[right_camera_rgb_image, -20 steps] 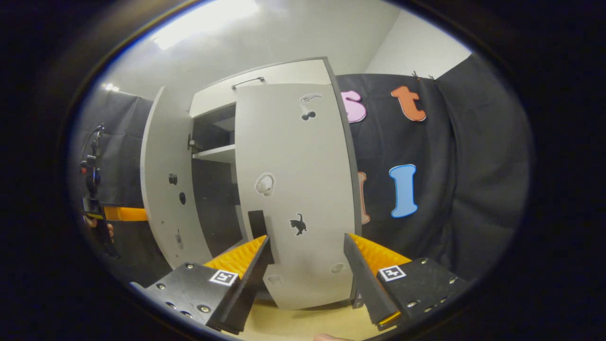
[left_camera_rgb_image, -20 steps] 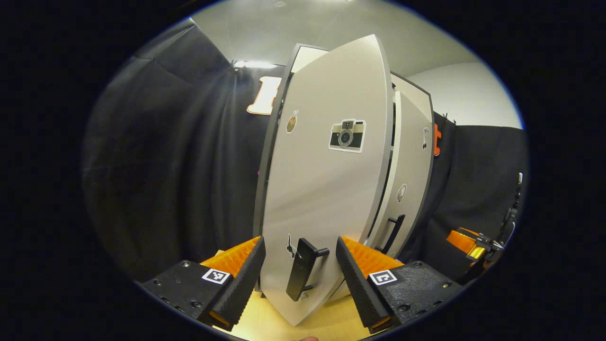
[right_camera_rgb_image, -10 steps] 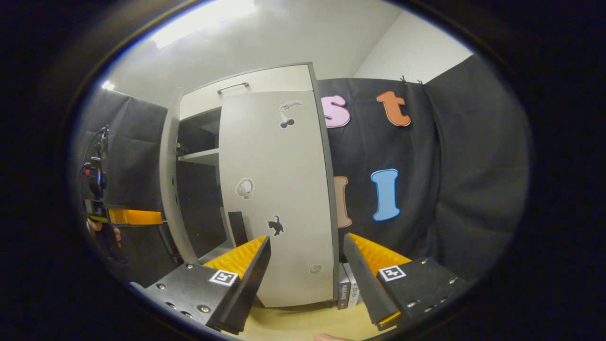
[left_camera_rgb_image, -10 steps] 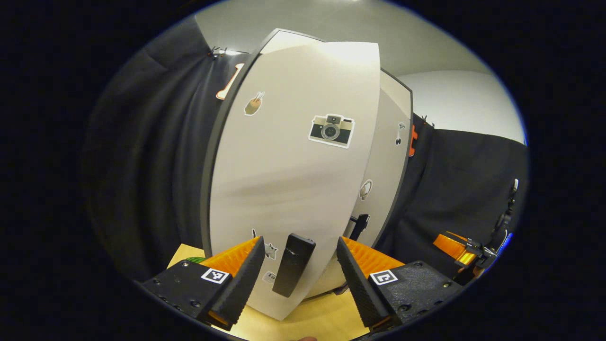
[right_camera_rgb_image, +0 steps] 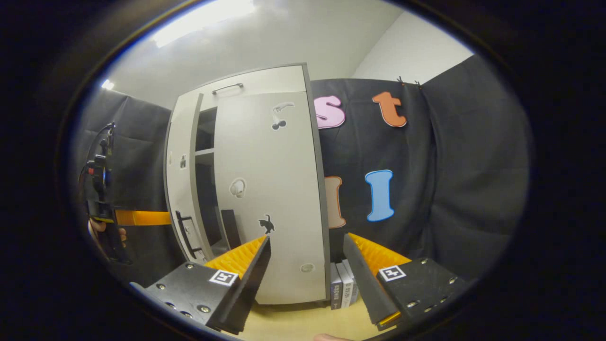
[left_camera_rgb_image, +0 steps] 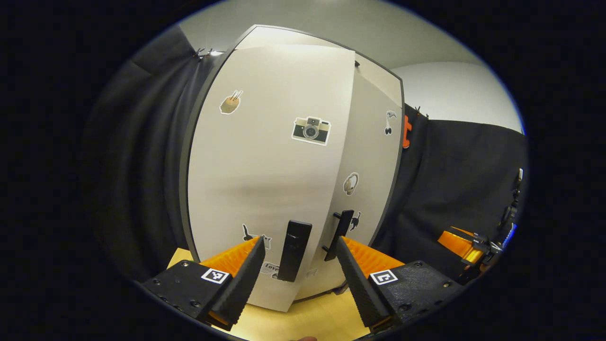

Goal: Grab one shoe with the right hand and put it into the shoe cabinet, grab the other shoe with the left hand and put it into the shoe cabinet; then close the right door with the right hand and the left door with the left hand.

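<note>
Now we see the pale grey left door point(left_camera_rgb_image: 265, 175) of the tall grey shoe cabinet point(right_camera_rgb_image: 265, 83) swung nearly flat to the front, its black bar handle point(left_camera_rgb_image: 293, 250) between our left gripper point(left_camera_rgb_image: 297, 265) fingers, spread wide and gripping nothing. A second ago it stood far more edge-on, so we judge closing almost done. In the right gripper view a narrow gap remains beside the right door point(right_camera_rgb_image: 270, 199), already about closed; the right gripper point(right_camera_rgb_image: 307, 265) hangs released, apart from it. Shoes: hidden, presumably inside.

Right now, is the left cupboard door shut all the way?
Not quite. The left door stands ajar; a dark gap shows a shelf inside.
</note>
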